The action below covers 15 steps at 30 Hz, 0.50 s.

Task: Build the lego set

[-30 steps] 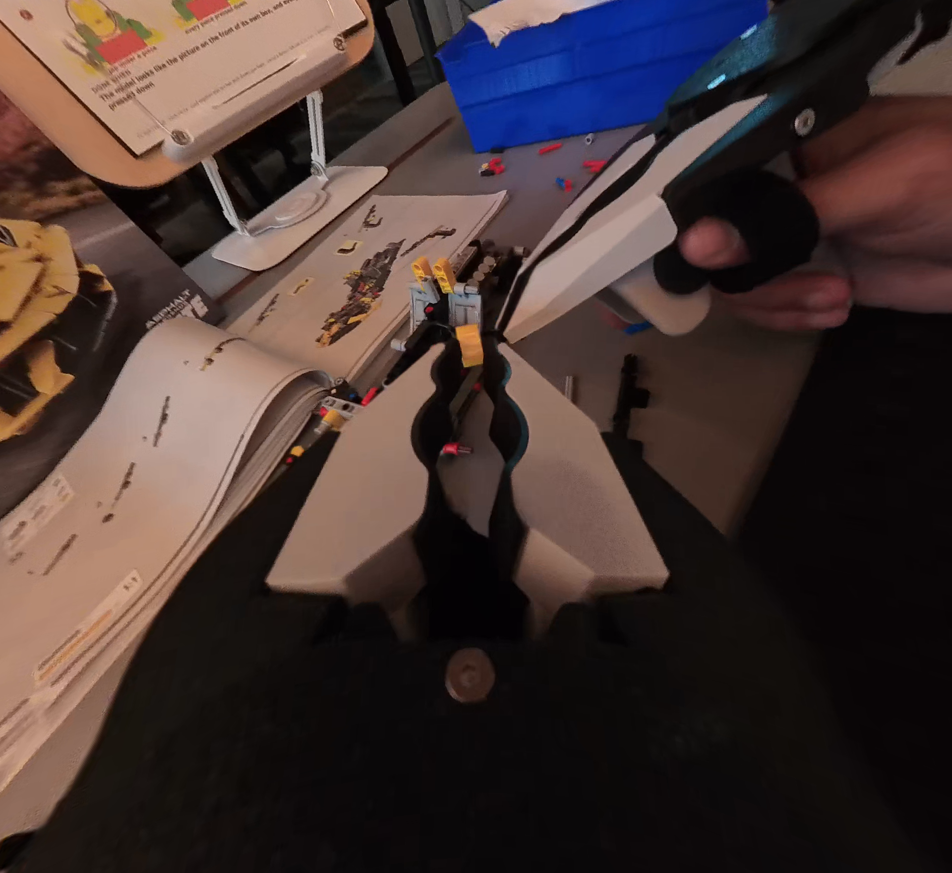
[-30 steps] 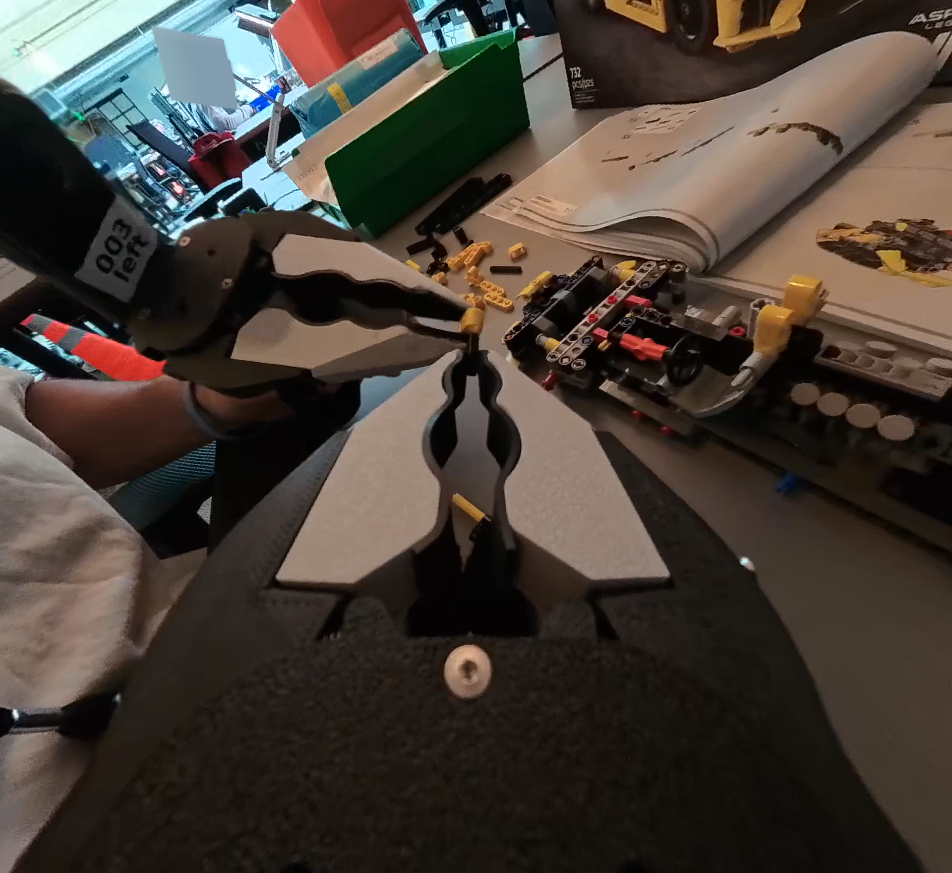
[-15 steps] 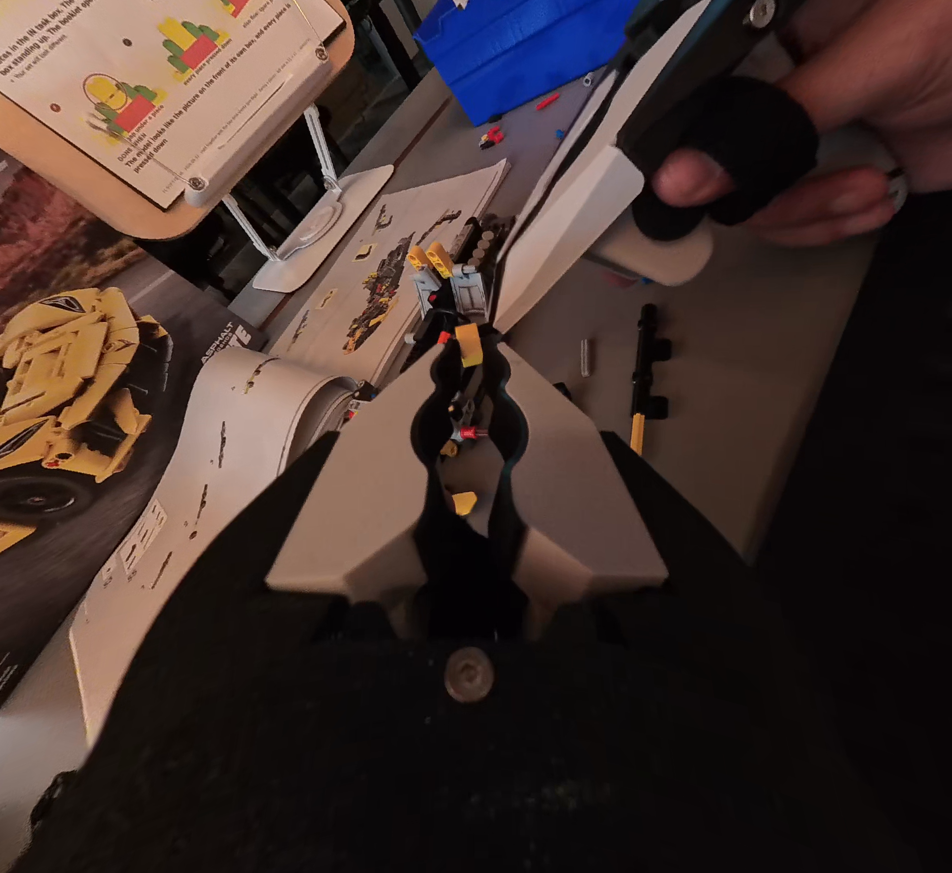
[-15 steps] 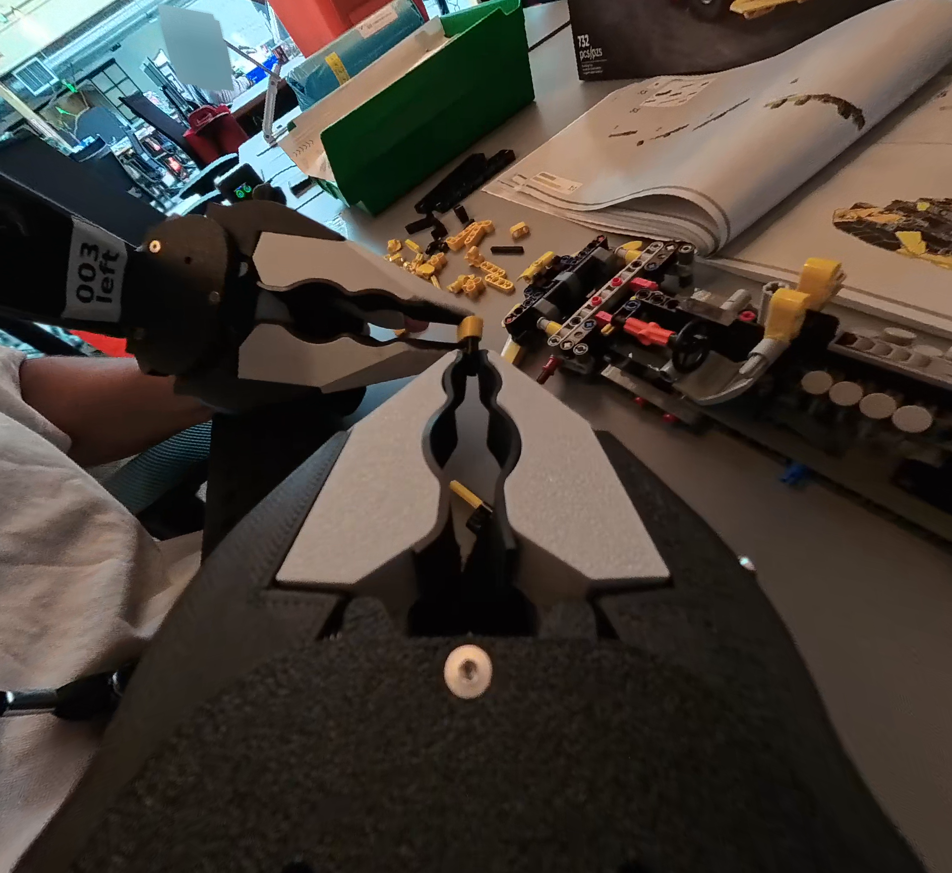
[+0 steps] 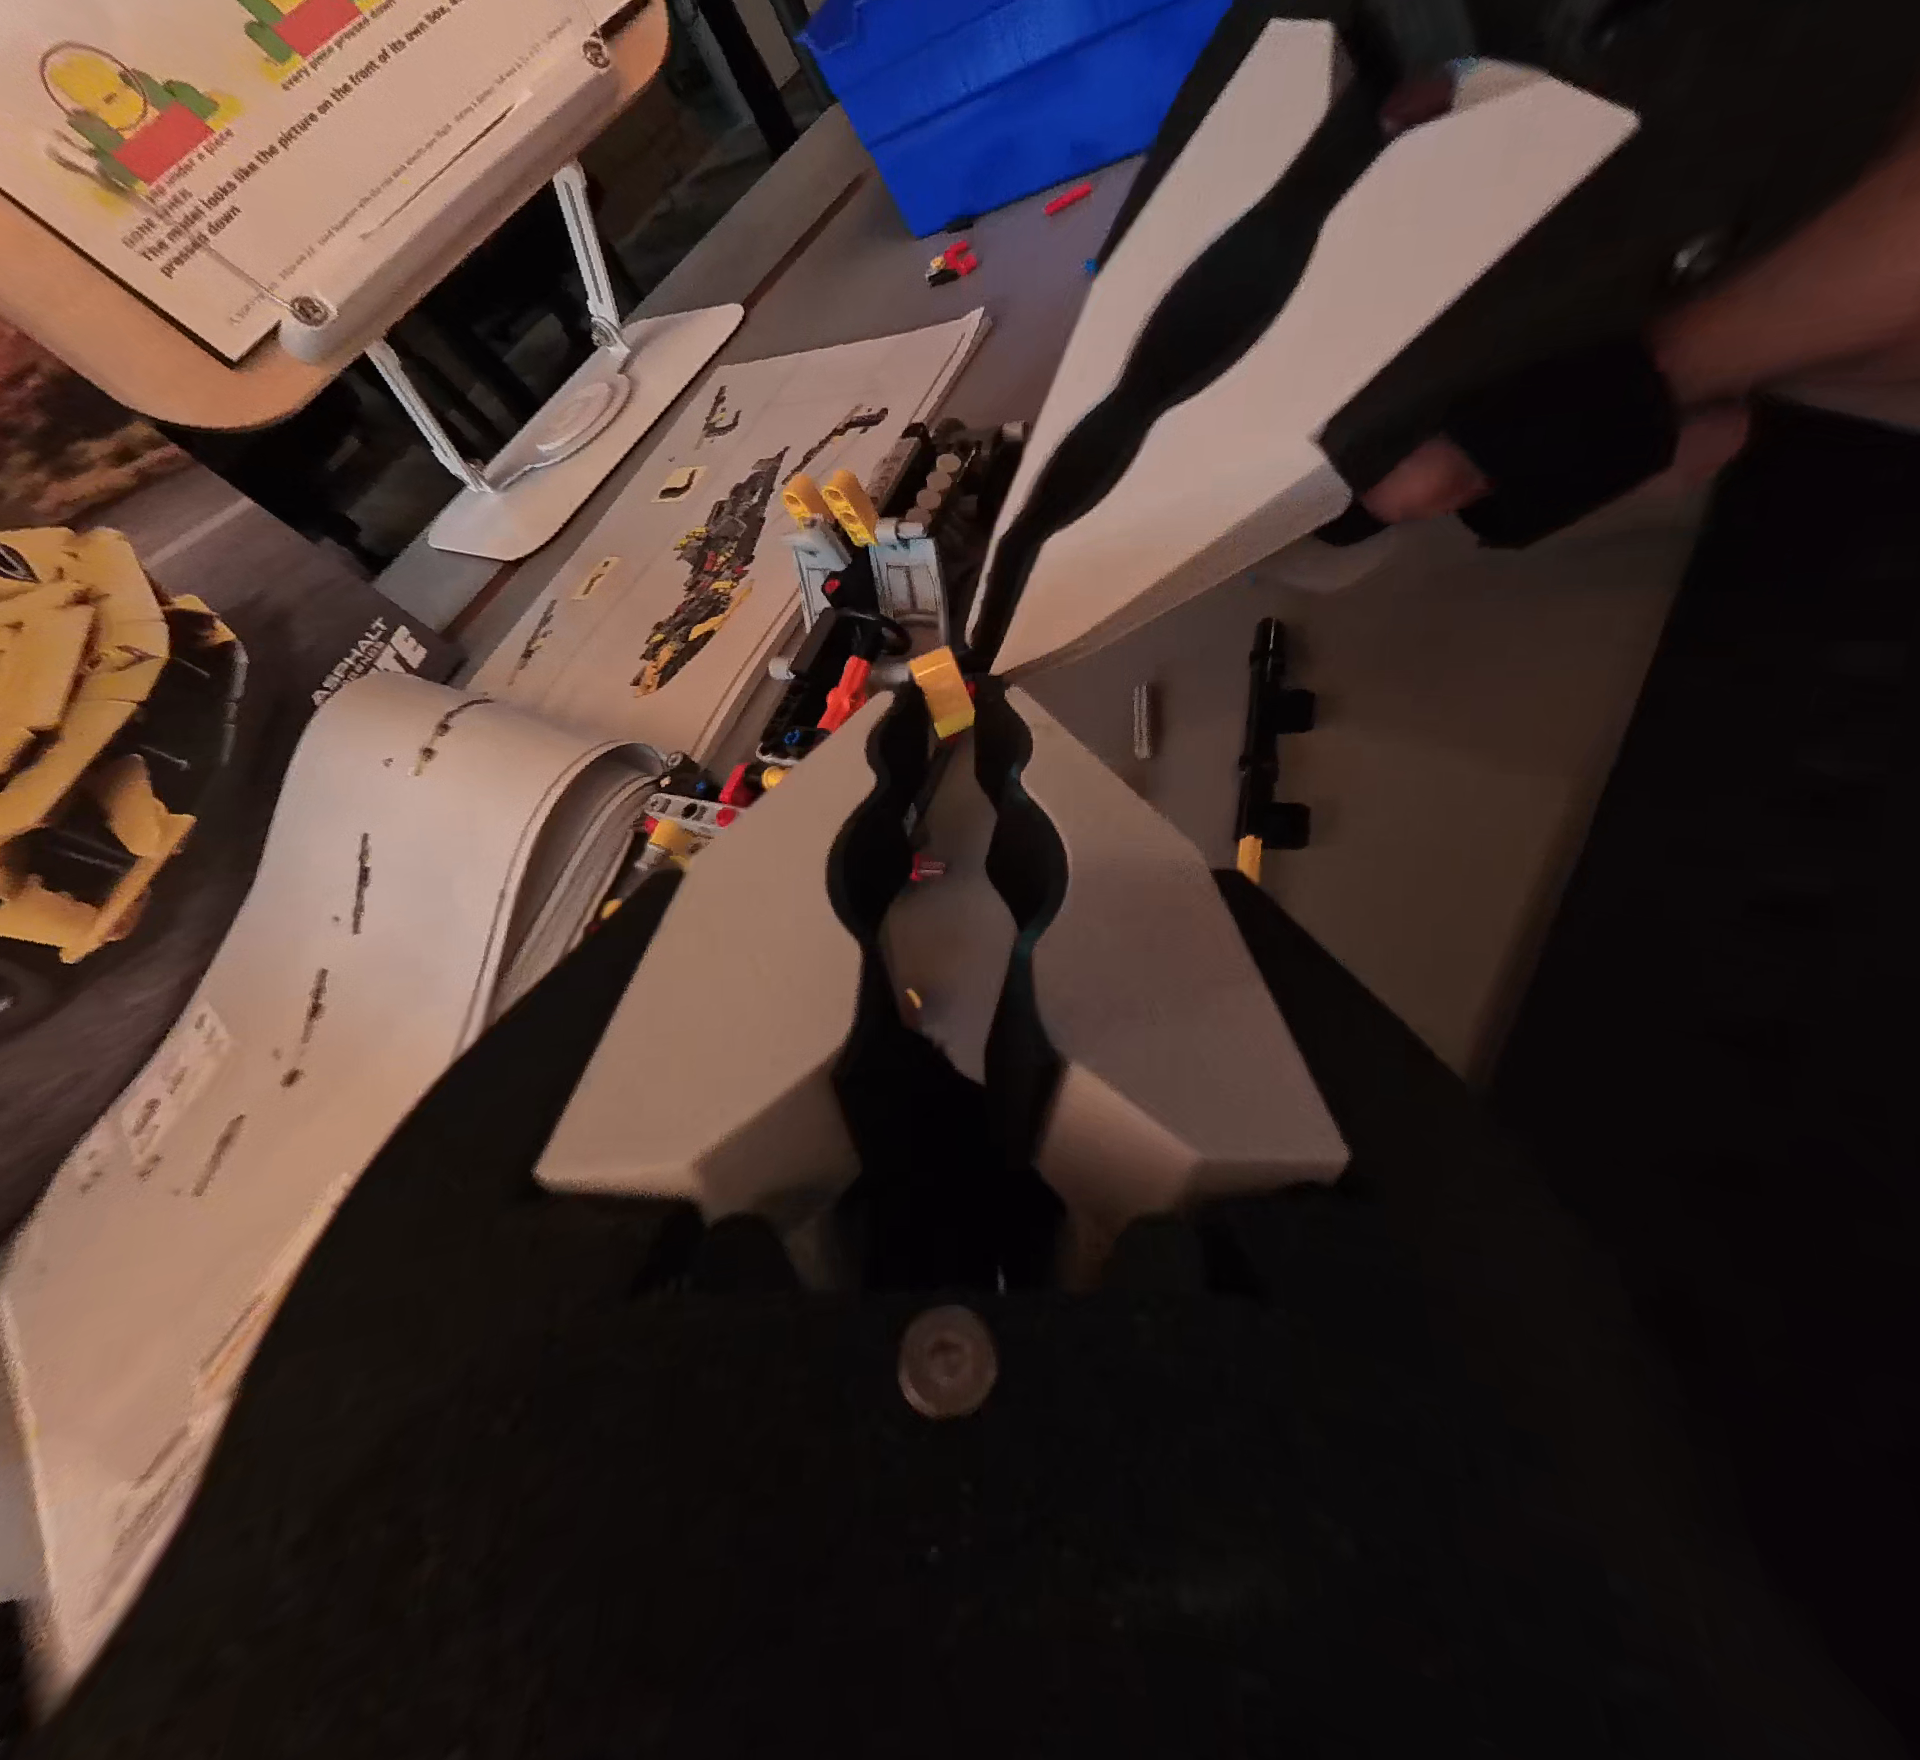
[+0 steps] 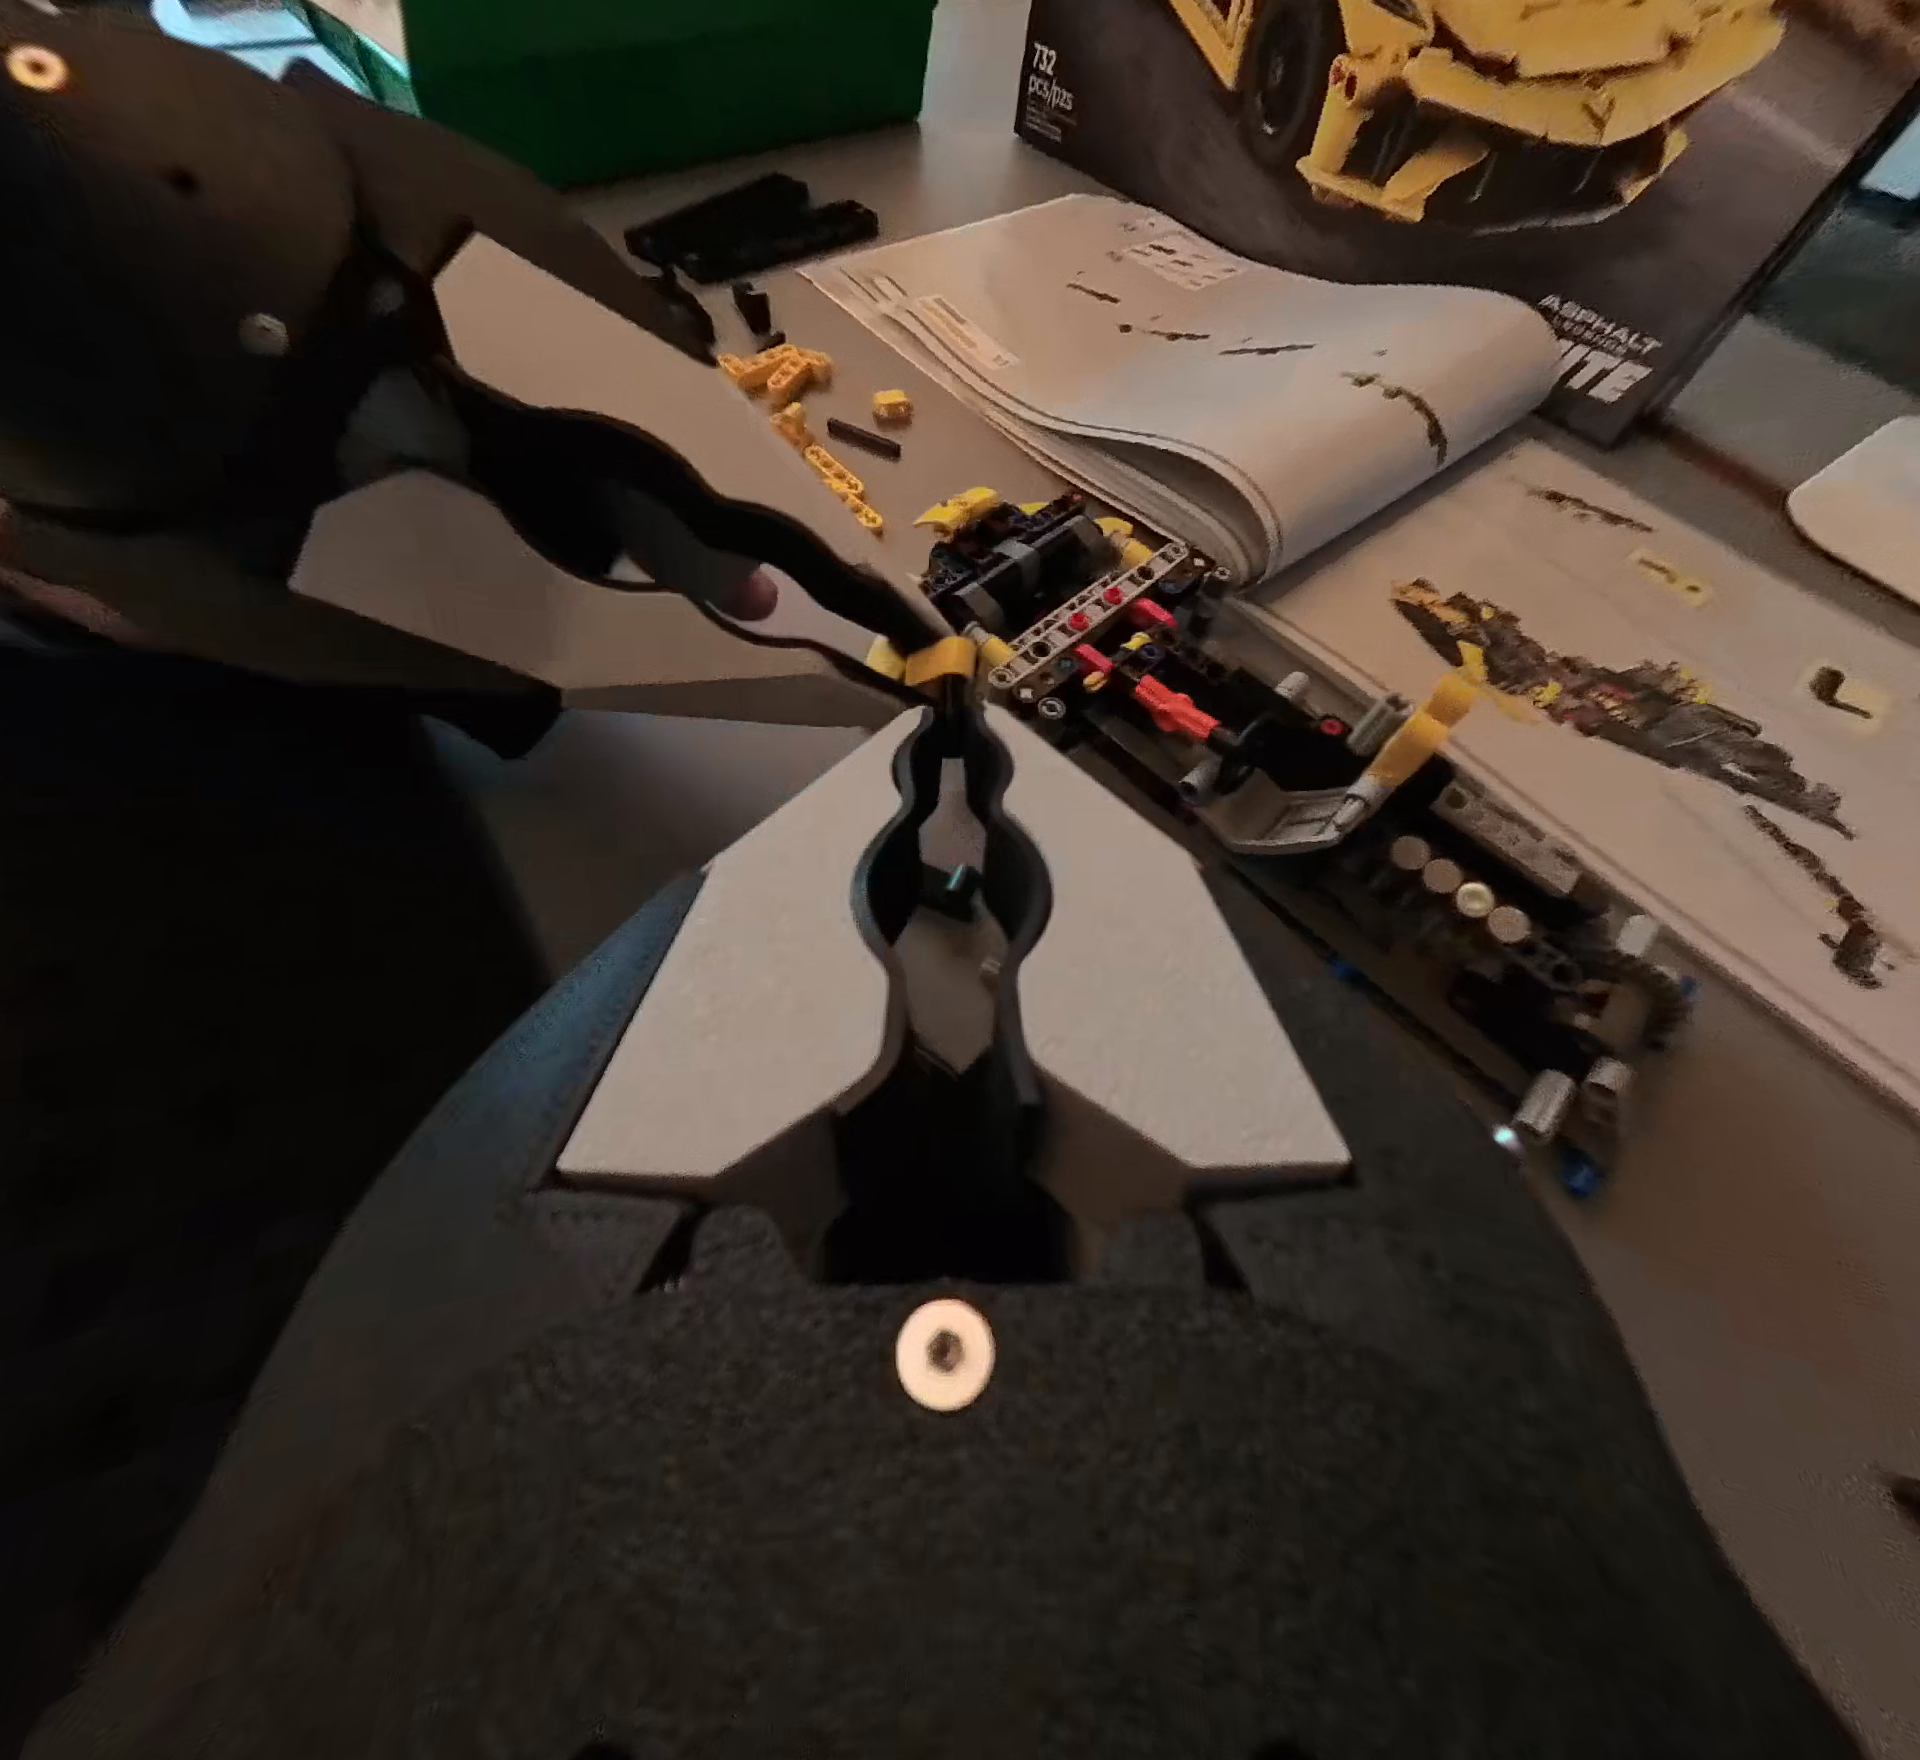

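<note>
You have both grippers meeting tip to tip above the table: your left gripper (image 5: pixel 943 708) pinches a small yellow connector (image 5: pixel 940 677), your right gripper (image 6: pixel 948 711) clamps a thin black pin (2 glossy plastic parts). Next, I'd judge, push them squarely together, then carry them to the studded chassis (image 6: pixel 1143 702) just beyond.

A blue bin (image 5: pixel 1039 37) with white paper in it is seen at twelve o'clock on the grey desk (image 5: pixel 1434 775). A document stand (image 5: pixel 561 422) with an illustrated sheet (image 5: pixel 260 27) is set at ten o'clock. From the right wrist, a green bin (image 6: pixel 665 17) is placed at eleven o'clock.
</note>
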### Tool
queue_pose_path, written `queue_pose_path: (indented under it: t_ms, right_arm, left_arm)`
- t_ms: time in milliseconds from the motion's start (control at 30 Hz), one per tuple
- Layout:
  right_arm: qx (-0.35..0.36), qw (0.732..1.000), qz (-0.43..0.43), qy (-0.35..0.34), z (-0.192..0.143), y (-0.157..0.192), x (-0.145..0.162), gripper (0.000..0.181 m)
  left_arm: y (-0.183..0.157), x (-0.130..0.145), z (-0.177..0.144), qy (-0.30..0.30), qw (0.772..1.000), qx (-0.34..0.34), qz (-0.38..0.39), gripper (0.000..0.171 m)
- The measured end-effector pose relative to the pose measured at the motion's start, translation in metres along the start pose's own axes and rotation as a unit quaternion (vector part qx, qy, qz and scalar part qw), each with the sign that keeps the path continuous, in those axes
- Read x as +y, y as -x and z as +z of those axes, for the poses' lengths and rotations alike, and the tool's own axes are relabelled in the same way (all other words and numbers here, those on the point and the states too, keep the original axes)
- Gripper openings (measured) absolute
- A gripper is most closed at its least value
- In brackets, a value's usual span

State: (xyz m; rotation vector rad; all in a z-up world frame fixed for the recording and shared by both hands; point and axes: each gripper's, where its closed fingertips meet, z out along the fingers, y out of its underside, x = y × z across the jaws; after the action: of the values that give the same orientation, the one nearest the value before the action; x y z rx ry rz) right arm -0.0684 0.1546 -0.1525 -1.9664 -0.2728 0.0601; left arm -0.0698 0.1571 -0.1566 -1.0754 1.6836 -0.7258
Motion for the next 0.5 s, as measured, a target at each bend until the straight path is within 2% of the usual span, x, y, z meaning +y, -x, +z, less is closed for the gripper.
queue_pose_path:
  t_ms: [100,300,333,433,500]
  right_arm:
    - [-0.062,0.994,0.083,-0.016,-0.002,0.002,0.0,0.002]
    - [-0.208,0.954,0.217,-0.022,-0.004,0.014,0.004,0.002]
    - [-0.225,0.946,0.232,-0.016,-0.004,0.015,0.005,0.002]
    - [-0.225,0.949,0.223,0.008,0.0,0.019,0.011,0.002]
    - [-0.21,0.959,0.189,0.024,0.002,0.022,0.016,0.002]
  left_arm:
    - [-0.002,-0.002,-0.002,-0.008,0.999,-0.004,0.039,0.007]
    - [-0.008,-0.002,-0.007,-0.021,0.993,0.017,0.116,0.007]
    - [-0.009,0.0,-0.008,-0.016,0.989,0.015,0.149,0.007]
    - [-0.008,0.006,-0.008,0.017,0.961,0.002,0.278,0.006]
    - [-0.011,0.011,-0.009,0.031,0.95,0.024,0.309,0.006]
